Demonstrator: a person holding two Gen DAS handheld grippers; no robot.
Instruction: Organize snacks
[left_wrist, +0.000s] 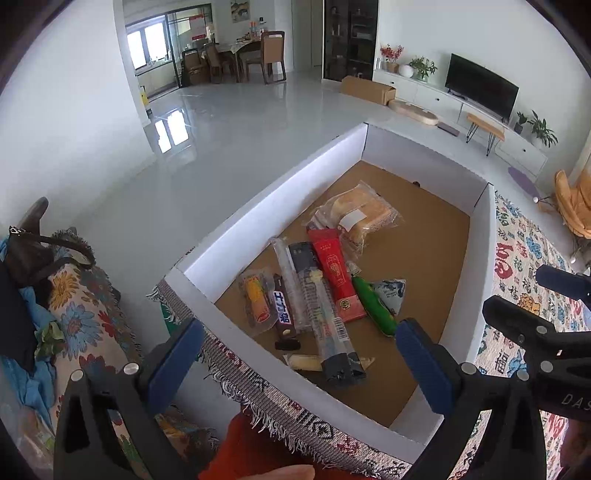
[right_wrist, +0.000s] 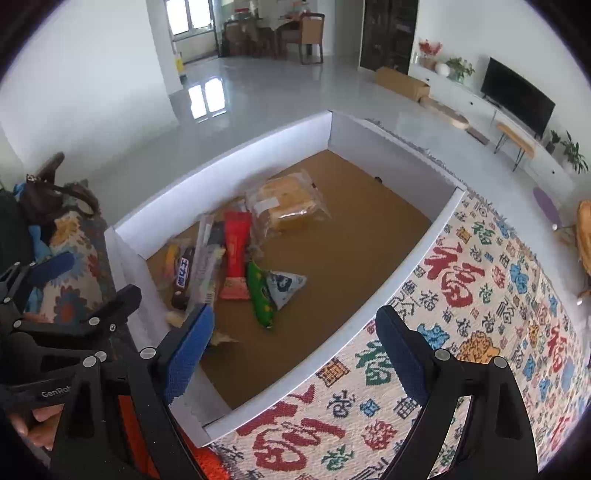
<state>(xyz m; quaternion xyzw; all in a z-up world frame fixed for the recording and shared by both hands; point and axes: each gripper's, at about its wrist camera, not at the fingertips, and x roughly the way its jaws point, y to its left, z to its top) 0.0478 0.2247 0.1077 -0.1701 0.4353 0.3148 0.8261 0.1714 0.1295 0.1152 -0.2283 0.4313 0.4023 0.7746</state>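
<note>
- Patterned cloth (right_wrist: 480, 295) covering surface, under the box.
- White-walled cardboard box (left_wrist: 258, 206), brown floor, holding all snacks in a loose cluster at its left half.
- Bagged bread (left_wrist: 360, 214) farthest back.
- Red packet (left_wrist: 336, 275), clear long packs (left_wrist: 314, 295), green packet (left_wrist: 375, 308), chocolate bar (left_wrist: 283, 312) side by side.
- Left hand-held gripper (left_wrist: 299, 354) released, empty, above near box edge.
- Right hand-held gripper (right_wrist: 295, 339) released, empty, over box's right wall.

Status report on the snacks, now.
Left hand-held gripper open, empty. Right hand-held gripper open, empty. Snacks bunched in the box, untouched. Nothing in the way.
</note>
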